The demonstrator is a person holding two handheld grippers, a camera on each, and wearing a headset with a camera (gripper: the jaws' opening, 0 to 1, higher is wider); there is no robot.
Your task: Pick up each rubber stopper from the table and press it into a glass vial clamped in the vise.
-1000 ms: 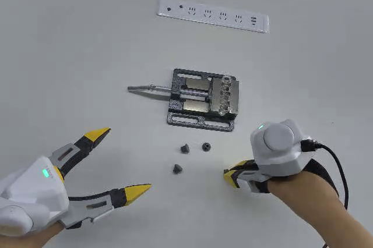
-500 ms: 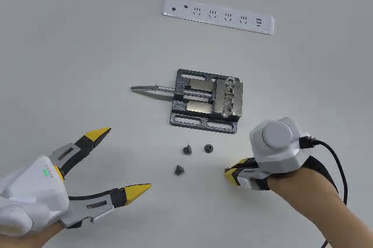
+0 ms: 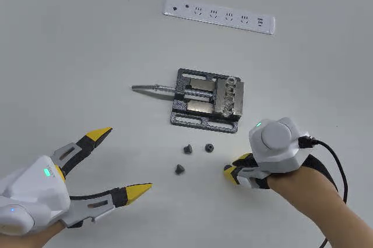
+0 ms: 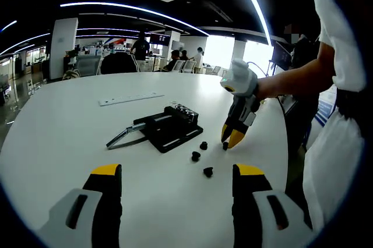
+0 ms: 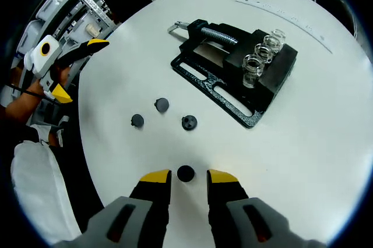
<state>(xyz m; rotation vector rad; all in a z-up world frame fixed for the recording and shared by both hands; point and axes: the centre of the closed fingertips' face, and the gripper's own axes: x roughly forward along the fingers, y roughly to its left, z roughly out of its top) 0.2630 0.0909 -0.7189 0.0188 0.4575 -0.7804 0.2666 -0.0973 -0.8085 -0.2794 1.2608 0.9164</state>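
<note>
Moved: since a second ago the right claw [image 3: 232, 172] has edged a little toward the vise [image 3: 195, 120]; I see nothing on the table [image 3: 87, 56] shifted.
Right claw: its yellow-tipped jaws stand narrowly apart on the near side of the vise, straddling the fourth stopper [image 5: 185, 173]. From the right gripper view I see a sliver of gap on each side, so it isn't pinched.
Left claw [image 3: 125, 160]: spread wide and carrying nothing, farther from the vise than the right claw and off toward its screw-handle side.
Loose stoppers: the left stopper [image 3: 187, 149] and the right stopper [image 3: 208, 148] lie just in front of the vise. The front stopper [image 3: 179, 169] lies a little farther out. All are small, dark, matte rubber plugs.
Vials [image 3: 230, 94]: clear glass, open-mouthed, upright in a row, clamped at the end of the vise opposite its handle.
Vise: black textured base, bright metal blocks, and a threaded screw with a slim handle [image 3: 148, 88].
Power strip [image 3: 219, 16]: white, flat, beyond the vise; I can't read its markings.
</note>
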